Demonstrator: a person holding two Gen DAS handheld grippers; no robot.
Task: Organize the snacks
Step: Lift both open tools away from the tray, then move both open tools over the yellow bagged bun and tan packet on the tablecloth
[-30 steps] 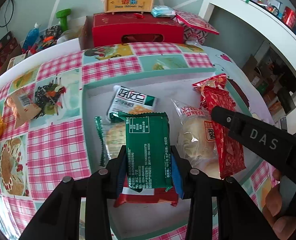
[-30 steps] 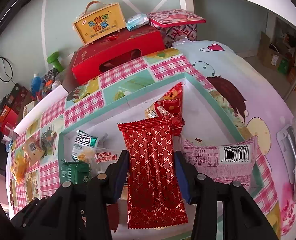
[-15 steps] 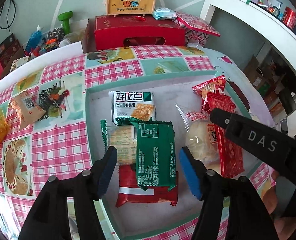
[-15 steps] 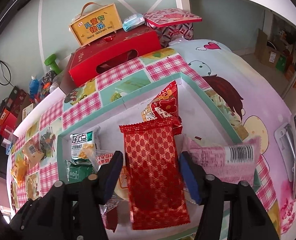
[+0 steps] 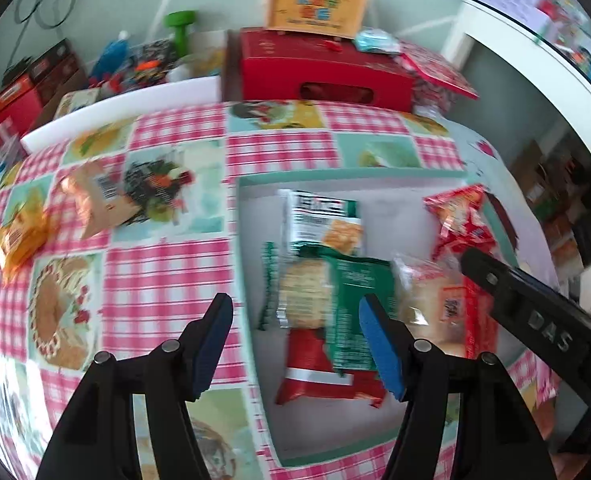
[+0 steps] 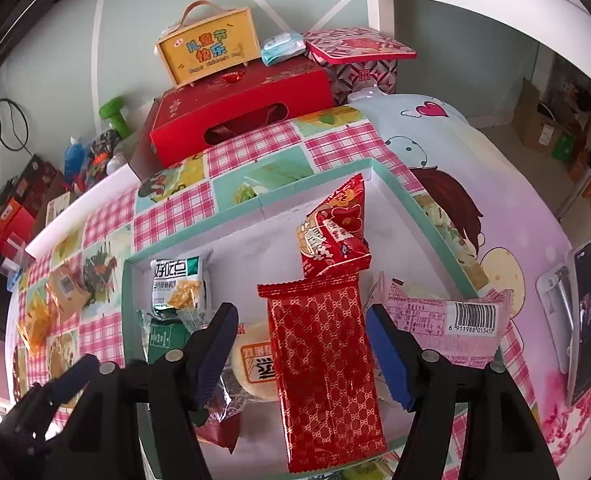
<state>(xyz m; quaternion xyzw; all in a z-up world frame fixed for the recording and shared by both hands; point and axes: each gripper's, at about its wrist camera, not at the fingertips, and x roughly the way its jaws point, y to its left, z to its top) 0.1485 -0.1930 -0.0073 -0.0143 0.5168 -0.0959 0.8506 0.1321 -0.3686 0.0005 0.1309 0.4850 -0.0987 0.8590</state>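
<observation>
Right gripper: jaws have just been opening; the long red packet is released and lies between the parted pads inside the tray. Left gripper: jaws spread, nothing held; the green packet, clamped a second ago, is left on the stacked snacks. Both placements are judged complete. Further out, orange packets are seen untouched on the checked cloth.

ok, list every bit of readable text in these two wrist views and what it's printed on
"儿童节快乐": yellow handled box on the red box; the small line beneath it is too small to read.
"好吃点": white and green cracker pack in the tray.
"6 911988 01345", last digit unclear: barcode on the pink packet.
"DAS": right gripper arm seen from the left wrist.
Round pastry label, red pouch, green pack: print too small or blurred.
</observation>
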